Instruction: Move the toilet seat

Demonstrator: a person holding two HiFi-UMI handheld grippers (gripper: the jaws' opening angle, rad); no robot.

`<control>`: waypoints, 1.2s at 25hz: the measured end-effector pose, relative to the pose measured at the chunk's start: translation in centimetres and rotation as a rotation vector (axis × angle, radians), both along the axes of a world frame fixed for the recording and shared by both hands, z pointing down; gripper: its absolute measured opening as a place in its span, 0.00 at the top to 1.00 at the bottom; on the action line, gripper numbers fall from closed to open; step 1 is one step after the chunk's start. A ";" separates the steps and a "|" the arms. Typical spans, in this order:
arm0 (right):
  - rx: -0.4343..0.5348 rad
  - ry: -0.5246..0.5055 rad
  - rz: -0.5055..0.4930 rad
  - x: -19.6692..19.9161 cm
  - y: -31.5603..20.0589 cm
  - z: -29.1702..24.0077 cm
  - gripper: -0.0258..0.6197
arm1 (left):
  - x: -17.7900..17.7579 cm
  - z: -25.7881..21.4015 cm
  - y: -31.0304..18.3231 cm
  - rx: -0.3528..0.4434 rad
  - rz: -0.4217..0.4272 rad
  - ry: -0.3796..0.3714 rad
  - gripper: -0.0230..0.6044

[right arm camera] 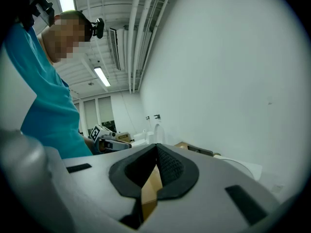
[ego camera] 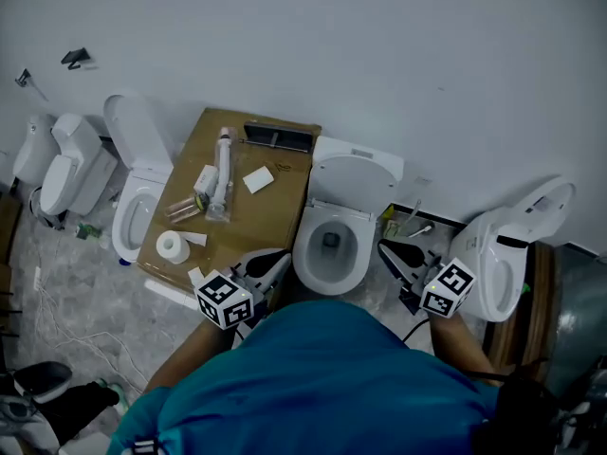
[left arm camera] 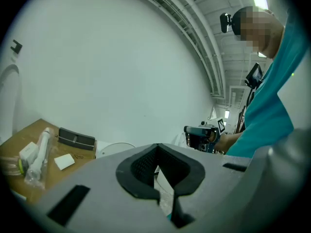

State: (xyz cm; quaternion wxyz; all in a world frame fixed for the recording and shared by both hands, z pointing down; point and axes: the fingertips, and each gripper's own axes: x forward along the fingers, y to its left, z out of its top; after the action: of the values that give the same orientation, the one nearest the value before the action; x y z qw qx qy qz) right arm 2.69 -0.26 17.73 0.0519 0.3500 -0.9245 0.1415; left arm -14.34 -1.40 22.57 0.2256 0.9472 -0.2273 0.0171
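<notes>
Head view: toilet [ego camera: 327,245] in the middle at the wall. Toilet seat [ego camera: 353,176] is up, leaning back against the wall behind the bowl; can't separate ring from lid here. Cardboard box [ego camera: 242,207] just left of the toilet, with a paper roll [ego camera: 172,245] and a white pipe [ego camera: 223,171] on top. Left tongs [ego camera: 268,265] near the bowl's left side, right tongs [ego camera: 392,254] near its right, neither touching.
Left gripper view: left tongs clenched, tips together, nothing between them. Box at left, right tongs across at right.
Right gripper view: right tongs clenched too, empty. Cardboard shows through the slit below the tips.
</notes>
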 end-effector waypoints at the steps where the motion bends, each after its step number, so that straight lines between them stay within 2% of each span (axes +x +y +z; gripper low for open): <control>1: -0.004 0.006 0.005 -0.7 -0.7 0.1 0.96 | -0.4 0.4 -0.5 -0.002 0.016 -0.005 0.96; 5: -0.026 0.025 0.000 -2.6 -3.0 0.9 0.96 | -1.3 2.2 -1.8 -0.031 0.059 -0.025 0.96; 9: -0.054 0.038 -0.024 -1.8 -4.1 2.4 0.96 | -0.7 4.5 -2.9 -0.079 0.043 -0.042 0.96; 17: -0.102 0.036 -0.127 4.0 -5.6 8.5 0.96 | 5.8 9.4 -3.1 -0.158 -0.070 -0.124 0.96; 21: -0.121 0.054 -0.180 5.5 -5.8 13.1 0.96 | 8.1 12.8 -3.0 -0.213 -0.112 -0.163 0.96; 30: -0.189 0.162 -0.233 5.8 -5.0 25.7 0.96 | 11.5 24.0 -2.1 -0.327 -0.021 -0.284 0.96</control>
State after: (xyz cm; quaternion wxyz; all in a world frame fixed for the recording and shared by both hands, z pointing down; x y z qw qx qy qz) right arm 8.51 -5.25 43.45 0.1750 0.2442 -0.9343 0.1920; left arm -2.81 -3.50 46.52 0.3424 0.8836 -0.2608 0.1846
